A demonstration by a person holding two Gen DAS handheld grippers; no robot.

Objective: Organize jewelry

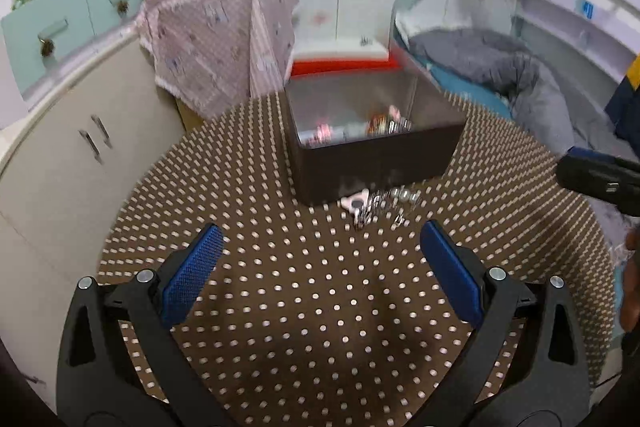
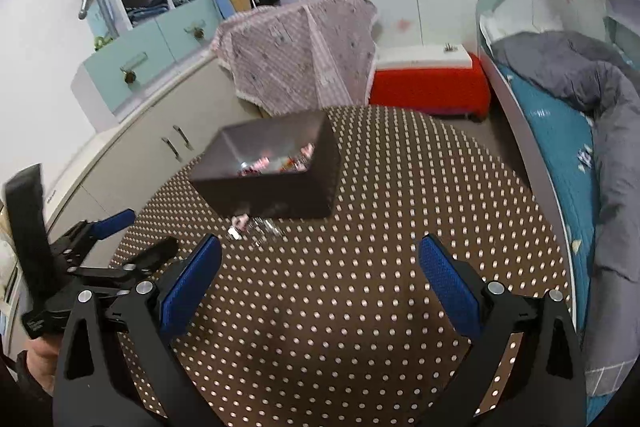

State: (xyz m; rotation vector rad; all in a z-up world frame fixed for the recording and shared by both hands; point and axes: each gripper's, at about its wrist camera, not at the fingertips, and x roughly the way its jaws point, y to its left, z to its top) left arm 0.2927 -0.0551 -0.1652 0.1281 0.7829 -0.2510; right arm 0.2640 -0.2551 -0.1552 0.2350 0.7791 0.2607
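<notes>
Both grippers, left (image 1: 320,259) and right (image 2: 320,267), hang with fingers apart, empty. The jewelry (image 1: 376,205) lies just near of the box (image 1: 372,159): light, loose, slippery; pinch the pink piece.

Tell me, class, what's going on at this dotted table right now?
A person holds two grippers over the polka-dot table. The left gripper and right gripper are both open and empty. A dark box already holds some jewelry, while a small pile of loose pieces lies on the cloth just in front of it, not yet picked up.
</notes>
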